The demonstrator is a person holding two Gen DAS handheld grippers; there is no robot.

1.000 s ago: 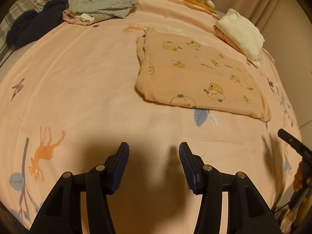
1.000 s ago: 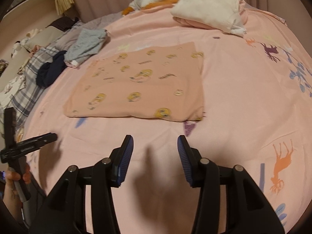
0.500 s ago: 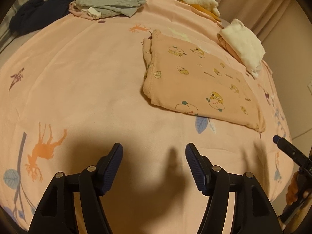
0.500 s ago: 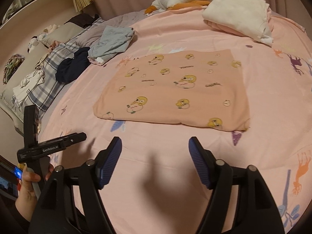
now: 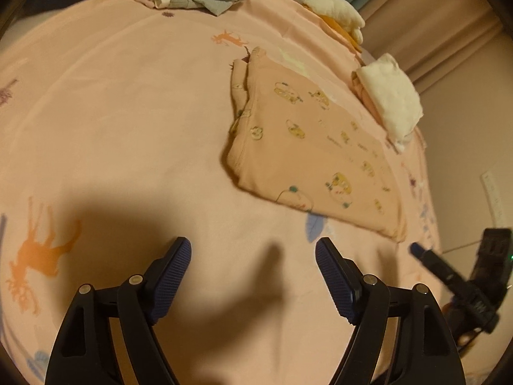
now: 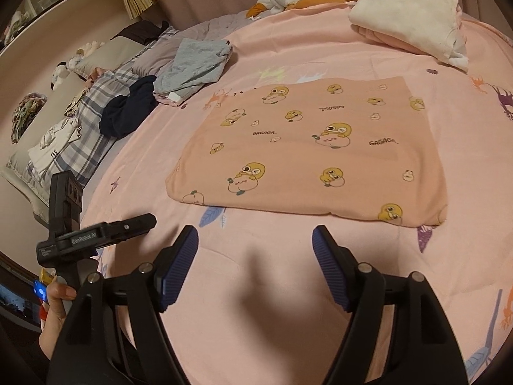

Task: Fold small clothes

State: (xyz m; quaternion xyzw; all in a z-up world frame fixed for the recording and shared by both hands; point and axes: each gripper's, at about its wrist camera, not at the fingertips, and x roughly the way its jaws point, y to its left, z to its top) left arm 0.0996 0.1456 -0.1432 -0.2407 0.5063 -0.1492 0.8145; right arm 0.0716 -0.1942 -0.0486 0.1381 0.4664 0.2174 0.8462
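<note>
Since a second ago we have spread both claws: the gaps between the blue pads are clearly wider than they were, and the folded peach garment (image 6: 317, 150) now sits larger and more to the right in our left wrist view, more central in our right one. Our left gripper (image 5: 253, 250) is still opening, its jaws wide apart with nothing between them, only the pink bed sheet (image 5: 128, 122) below. Our right gripper (image 6: 255, 239) also stands wide open and empty, apart from the cloth. The garment, printed with yellow ducks, lies flat on the sheet just beyond both claws, untouched. Behind it rest a cream folded pile (image 6: 413, 19) and a grey garment (image 6: 195, 61). A hand (image 6: 54, 301) grips the left tool's handle.
</note>
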